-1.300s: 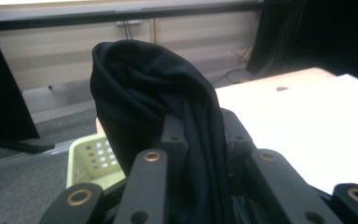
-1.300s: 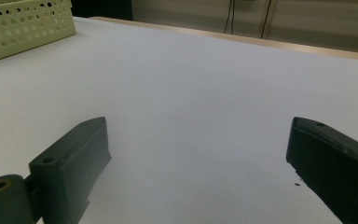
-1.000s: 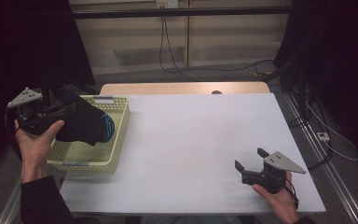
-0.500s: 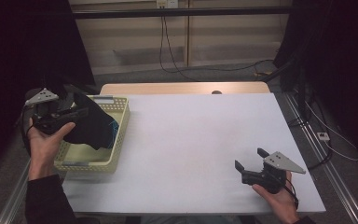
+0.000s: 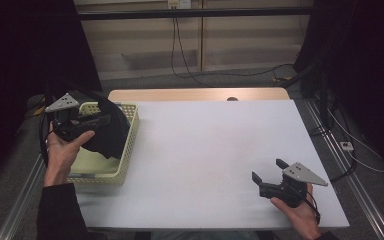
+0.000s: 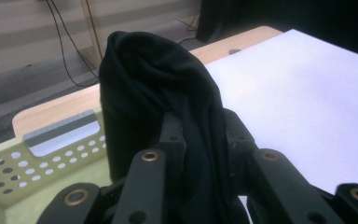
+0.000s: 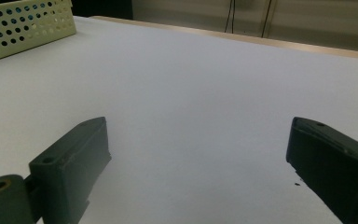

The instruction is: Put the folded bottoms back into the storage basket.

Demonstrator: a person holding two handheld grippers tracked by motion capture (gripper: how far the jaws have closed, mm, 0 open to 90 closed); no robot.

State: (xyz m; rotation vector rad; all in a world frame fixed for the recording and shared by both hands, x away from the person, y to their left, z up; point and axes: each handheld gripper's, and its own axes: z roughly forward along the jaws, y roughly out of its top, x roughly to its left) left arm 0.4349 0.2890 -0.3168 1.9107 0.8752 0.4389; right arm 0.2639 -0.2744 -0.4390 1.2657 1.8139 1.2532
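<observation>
My left gripper [image 5: 102,121] is shut on a bundle of black cloth [image 5: 111,137], which hangs over the pale yellow-green perforated basket [image 5: 130,131] at the table's left edge. In the left gripper view the cloth [image 6: 154,84] bulges up between and over the jaws of the left gripper [image 6: 200,125], above the basket's rim [image 6: 9,168]. My right gripper [image 5: 267,170] rests in a hand near the table's front right corner. Its jaws stand wide apart with nothing between them, as the right gripper view shows around the right gripper [image 7: 198,140].
The white tabletop [image 5: 215,140] stretches between the two hands. A wooden strip [image 5: 200,94] runs along its far edge. Cables hang beyond the table at the back. The basket's corner [image 7: 23,25] appears at the top left of the right gripper view.
The left hand with the black cloth has shifted a little to the right and lower over the basket. The right hand has kept still.
</observation>
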